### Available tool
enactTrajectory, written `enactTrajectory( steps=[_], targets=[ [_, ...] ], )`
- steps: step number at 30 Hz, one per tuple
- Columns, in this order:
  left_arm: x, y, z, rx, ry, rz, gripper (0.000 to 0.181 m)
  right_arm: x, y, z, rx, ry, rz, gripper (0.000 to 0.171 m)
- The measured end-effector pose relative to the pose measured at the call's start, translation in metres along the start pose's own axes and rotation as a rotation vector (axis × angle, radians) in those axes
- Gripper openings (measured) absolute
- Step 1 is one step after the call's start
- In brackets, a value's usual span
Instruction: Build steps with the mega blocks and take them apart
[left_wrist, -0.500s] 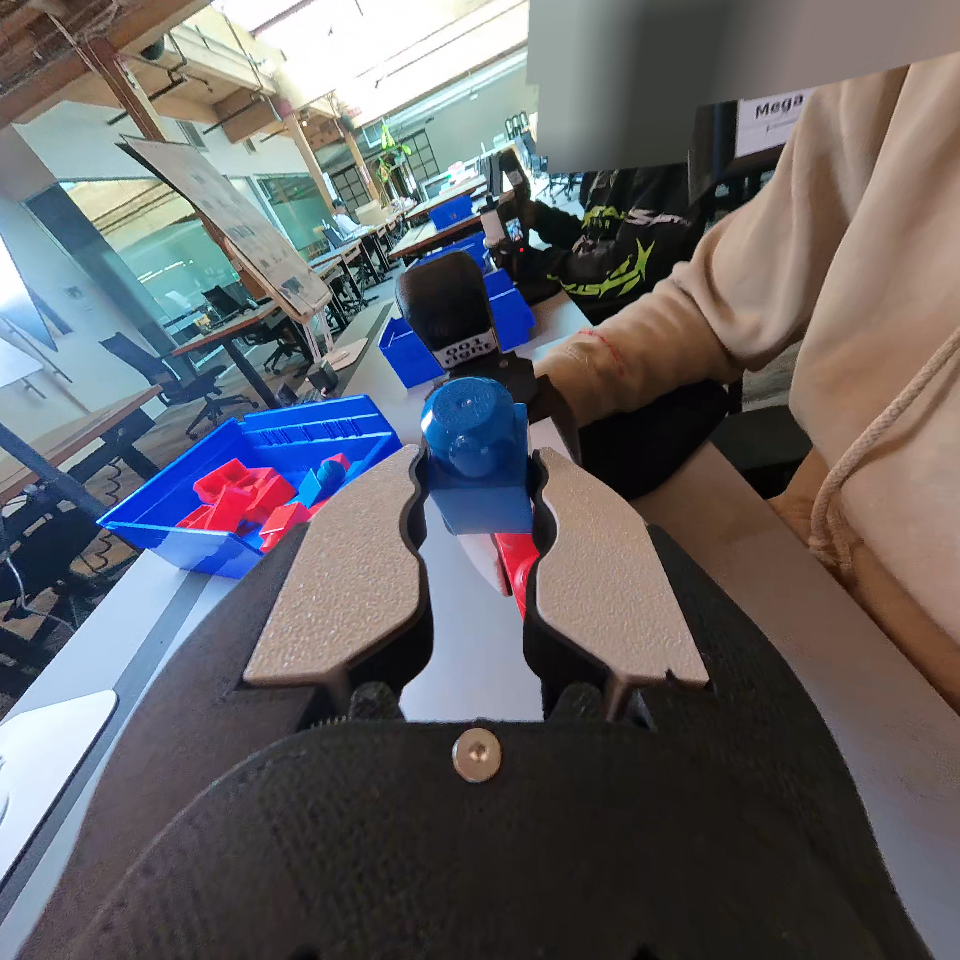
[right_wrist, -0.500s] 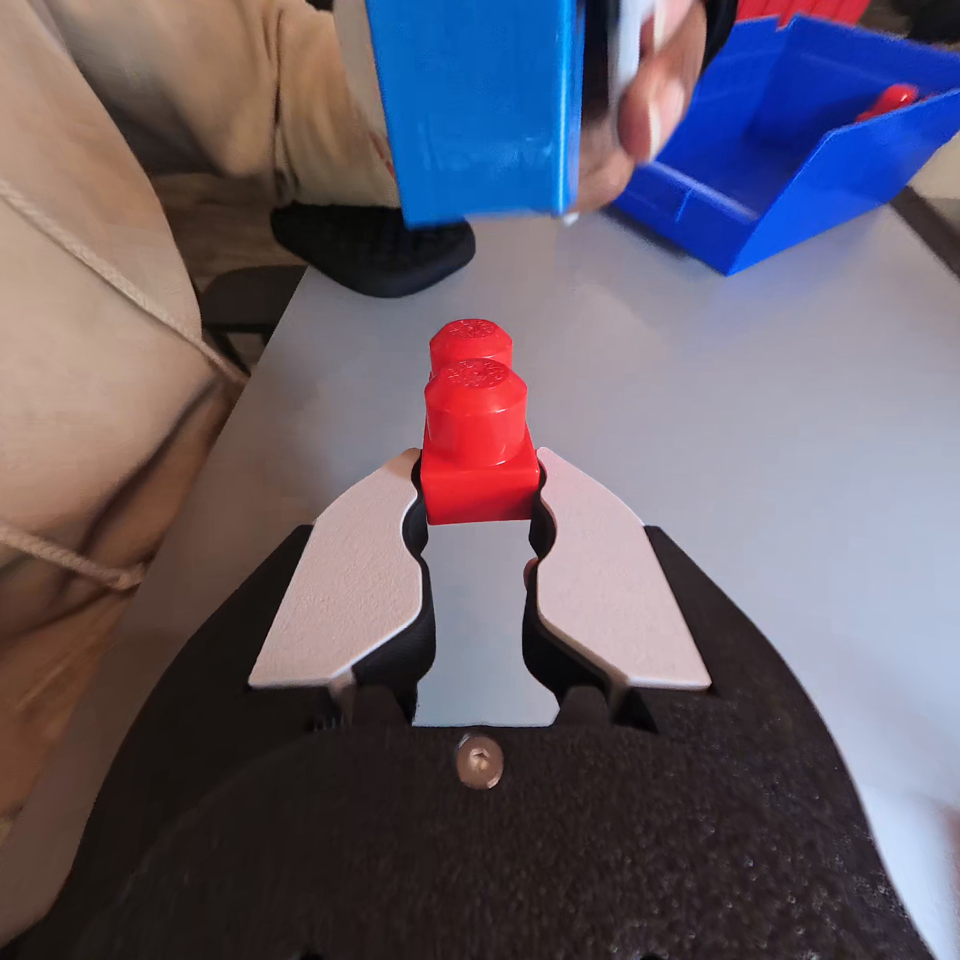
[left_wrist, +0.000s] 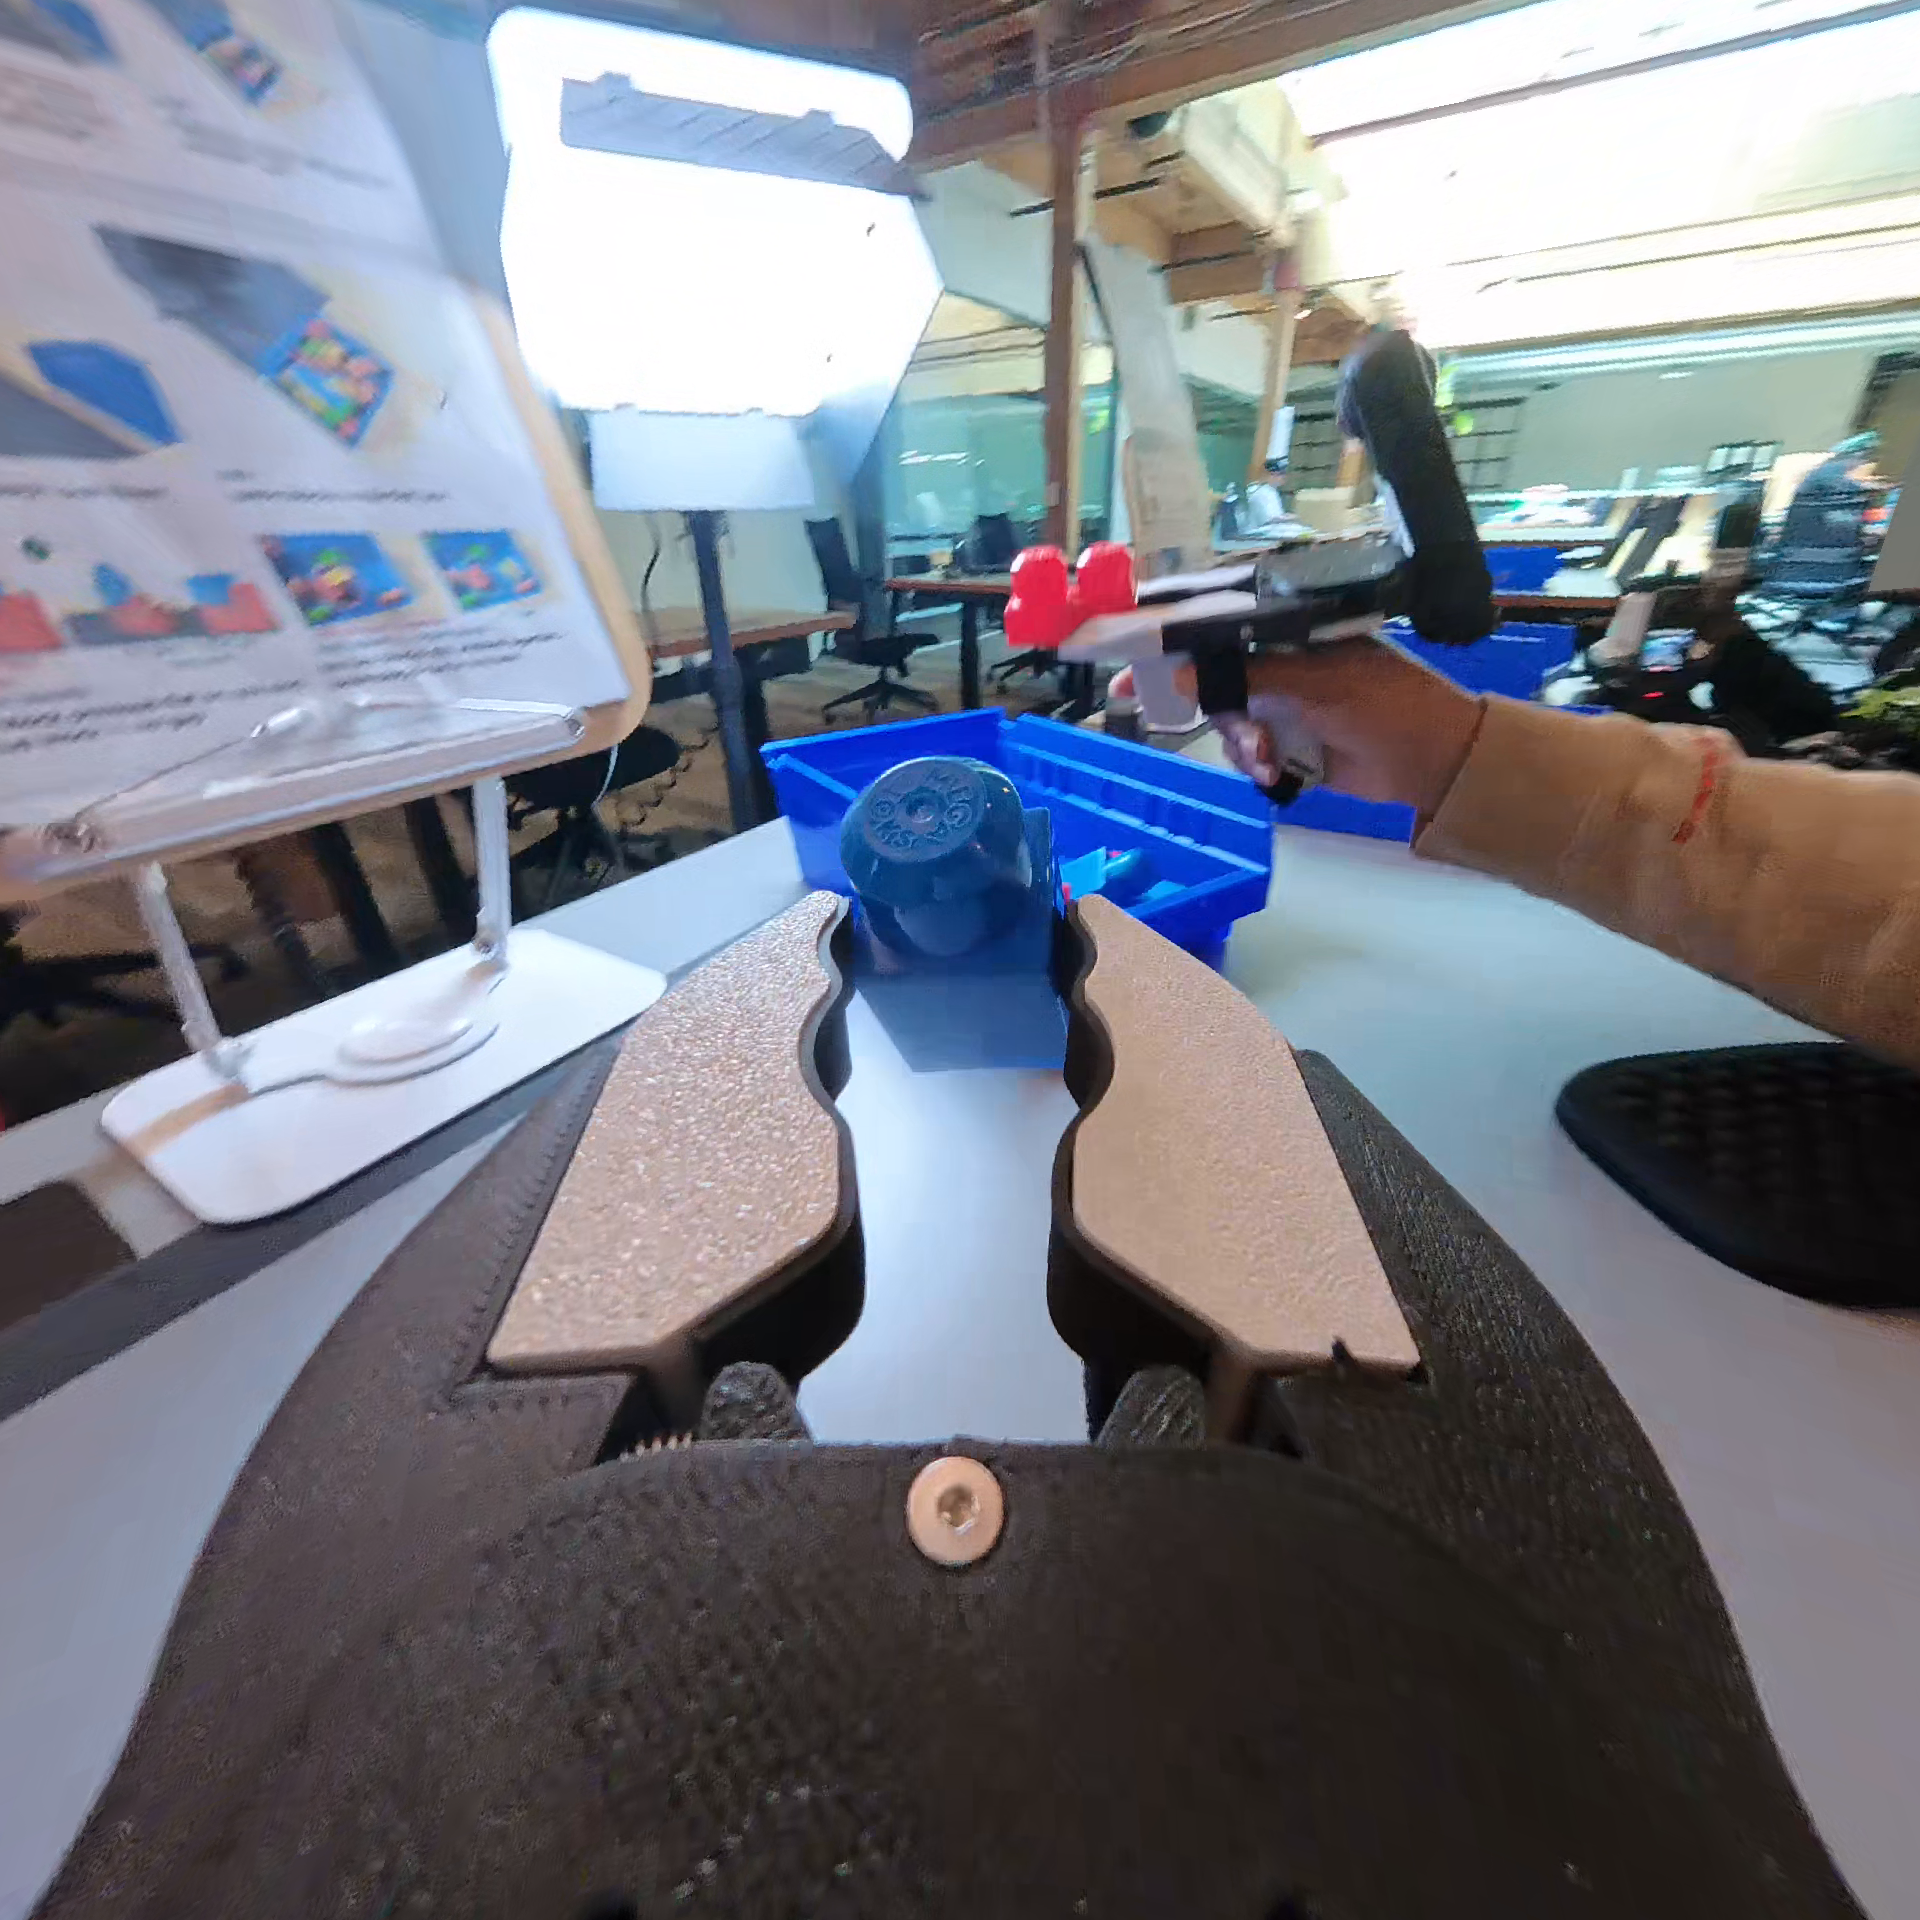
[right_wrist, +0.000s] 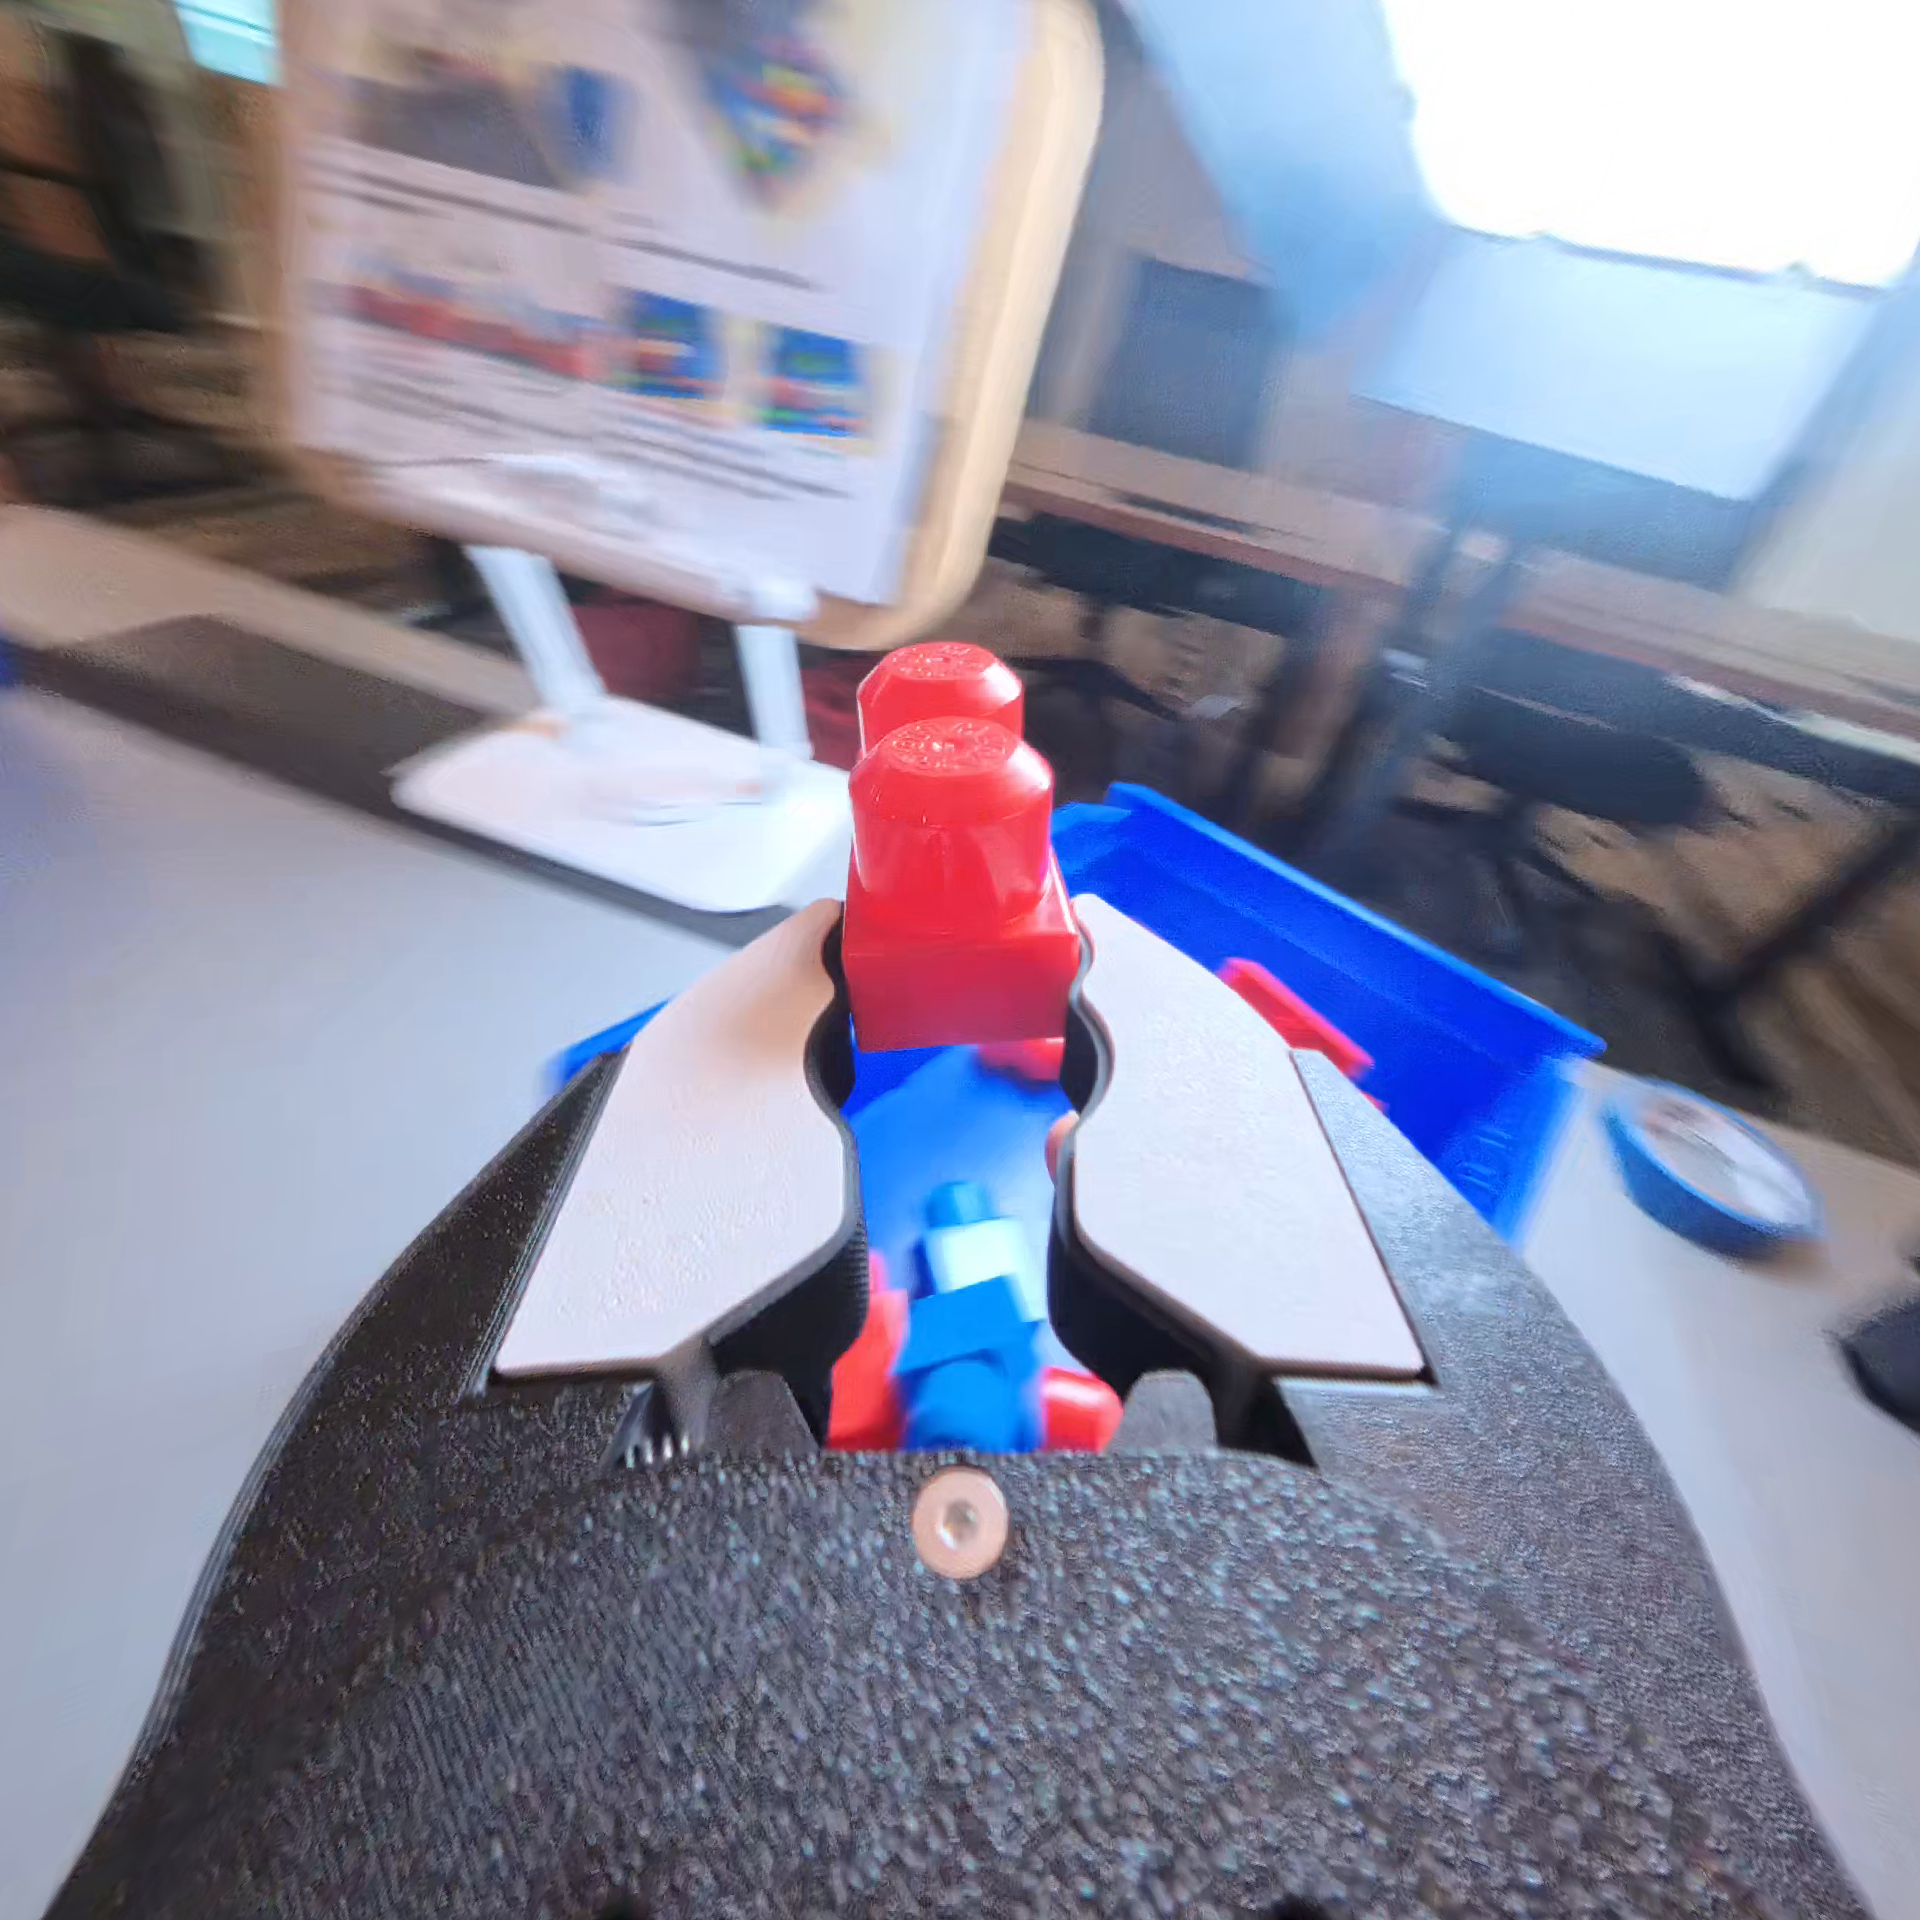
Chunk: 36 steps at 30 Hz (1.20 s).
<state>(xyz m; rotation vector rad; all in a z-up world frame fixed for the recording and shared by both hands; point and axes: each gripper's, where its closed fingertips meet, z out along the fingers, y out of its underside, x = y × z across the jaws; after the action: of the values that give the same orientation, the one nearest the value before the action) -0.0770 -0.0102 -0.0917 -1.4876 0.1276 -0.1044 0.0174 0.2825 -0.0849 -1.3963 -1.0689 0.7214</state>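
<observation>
1. Now the left claw (left_wrist: 956, 971) grips a blue block (left_wrist: 951, 914) above the grey surface (left_wrist: 1455, 997), just short of the blue bin (left_wrist: 1143, 790).
2. The right claw (right_wrist: 956, 971) clamps a red two-stud block (right_wrist: 956, 914) over that bin (loose blocks inside), near the surface's far edge.

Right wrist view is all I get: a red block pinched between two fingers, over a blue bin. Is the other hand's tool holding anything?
Observer: Yes. The left gripper is shut on a blue block, low over the table just in front of the blue bin.
Operator: How high up is my red one?
Observer: The left wrist view shows the red block in the right gripper held in the air, well above the bin's rim.
Operator: What holds that tool up?
Observer: A person's hand grips its handle from below.
</observation>
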Motion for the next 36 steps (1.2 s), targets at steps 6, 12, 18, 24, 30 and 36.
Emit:
enactTrajectory(
  steps=[6,12,18,24,30,36],
  targets=[
    [-0.031,0.042,0.001,-0.116,-0.123,-0.076,0.038,0.120,0.037,0.066,-0.337,0.451,0.040,0.036],
    [-0.032,0.052,0.002,-0.148,-0.120,-0.033,0.038,0.153,0.108,0.078,-0.700,0.570,0.018,0.037],
    [-0.022,0.065,0.008,-0.202,-0.088,0.016,0.038,0.139,0.082,0.089,-0.603,0.538,-0.064,0.050],
    [0.004,0.070,0.013,-0.221,0.016,0.096,0.038,-0.029,-0.019,0.079,-0.113,-0.203,-0.111,0.049],
    [0.041,0.079,0.019,-0.282,0.087,0.300,0.038,-0.243,-0.004,-0.056,-0.133,-1.079,-0.213,0.055],
    [0.063,0.095,0.020,-0.384,0.093,0.499,0.039,-0.295,0.048,-0.076,-0.183,-1.001,-0.375,0.029]
  ],
)
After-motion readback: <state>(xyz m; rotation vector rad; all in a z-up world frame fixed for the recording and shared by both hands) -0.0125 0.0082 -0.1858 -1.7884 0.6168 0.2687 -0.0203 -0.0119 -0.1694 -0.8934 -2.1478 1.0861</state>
